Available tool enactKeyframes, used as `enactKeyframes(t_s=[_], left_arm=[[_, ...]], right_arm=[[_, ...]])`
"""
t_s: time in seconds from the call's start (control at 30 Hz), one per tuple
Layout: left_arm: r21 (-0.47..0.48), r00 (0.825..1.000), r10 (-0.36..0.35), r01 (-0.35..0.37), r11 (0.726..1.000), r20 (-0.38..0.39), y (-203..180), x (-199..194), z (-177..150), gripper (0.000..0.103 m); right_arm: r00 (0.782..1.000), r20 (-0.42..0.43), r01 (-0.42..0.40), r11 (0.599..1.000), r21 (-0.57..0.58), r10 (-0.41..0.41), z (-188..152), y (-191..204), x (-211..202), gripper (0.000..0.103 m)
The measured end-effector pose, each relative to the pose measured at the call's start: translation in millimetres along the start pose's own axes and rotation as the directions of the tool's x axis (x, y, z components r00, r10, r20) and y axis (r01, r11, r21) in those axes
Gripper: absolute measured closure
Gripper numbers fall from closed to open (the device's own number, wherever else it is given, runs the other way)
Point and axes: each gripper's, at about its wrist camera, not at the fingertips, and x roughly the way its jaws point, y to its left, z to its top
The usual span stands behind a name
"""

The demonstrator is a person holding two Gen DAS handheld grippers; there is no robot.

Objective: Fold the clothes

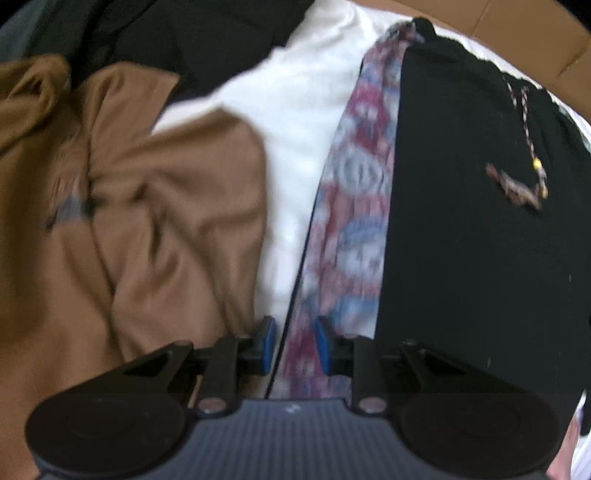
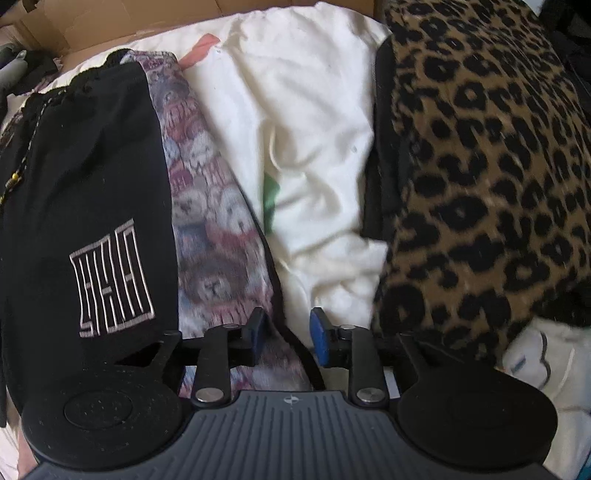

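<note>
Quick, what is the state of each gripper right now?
Left gripper: open, holding nothing, above the patterned cloth.
Right gripper: open, holding nothing, above the patterned cloth.

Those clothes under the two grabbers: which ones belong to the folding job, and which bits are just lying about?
Part of the folding:
- black garment with its patterned panel
- brown garment
- white garment
- leopard-print piece
- left gripper and right gripper, jaws apart, pinching nothing

Just lying about:
- cardboard box
</note>
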Motion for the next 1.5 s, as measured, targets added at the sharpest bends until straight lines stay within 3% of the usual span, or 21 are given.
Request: enactKeyframes(t_s=[0.37,0.47,0.53,0.6,0.67,0.77,1.07,1.2,1.3,1.5], left_arm=[[-0.058,0.999,-0.037,0.035,0.998,-0.028,21,-10,-55,0.076],[-0.027,0.999,-0.033,0.032,0.999,-0.037,19,-12,-66,0.076],[-0.024,0.999,-0.028,0.027,0.999,-0.033,17,-14,-71,0.076],[-0.015,0.999,-0.018,0.017,1.0,-0.03,16,-16,-74,0.083],[0.001,0.999,0.003,-0.003,1.0,-0.032,16,-16,-76,0.097],[0.017,0.999,0.028,-0.027,0.999,-0.041,18,-18,-78,0.099],[-0.009,0.996,0.067,-0.068,0.998,-0.062,18,-44,-92,0.093],[-0.041,0.997,0.077,-0.078,0.996,-0.025,23,-68,-107,0.086],[-0.059,0.997,0.077,-0.077,0.995,0.003,6,-83,-118,0.08],[-0.101,0.997,0.07,-0.066,0.993,0.039,2,-90,-126,0.079]], right_arm=[[1.0,-0.031,0.007,0.999,0.032,-0.006,-43,-12,-12,0.067],[0.999,-0.03,0.018,1.0,0.01,-0.017,-50,-9,-15,0.068],[0.999,-0.033,0.038,0.999,-0.02,-0.039,-56,-9,-17,0.102],[0.999,-0.031,0.03,1.0,-0.007,-0.03,-58,-11,-20,0.102],[0.999,-0.033,0.026,1.0,0.0,-0.026,-53,-26,-23,0.102],[0.997,-0.048,0.06,0.998,0.002,-0.06,-44,-36,-22,0.103],[0.991,-0.057,0.124,0.992,0.029,-0.122,-51,-26,-49,0.092],[0.998,0.016,0.06,0.996,0.061,-0.061,-64,-11,-72,0.092],[0.997,0.07,0.01,0.999,0.04,-0.013,-73,8,-86,0.088],[0.992,0.107,-0.059,0.998,-0.014,0.06,-85,55,-76,0.087]])
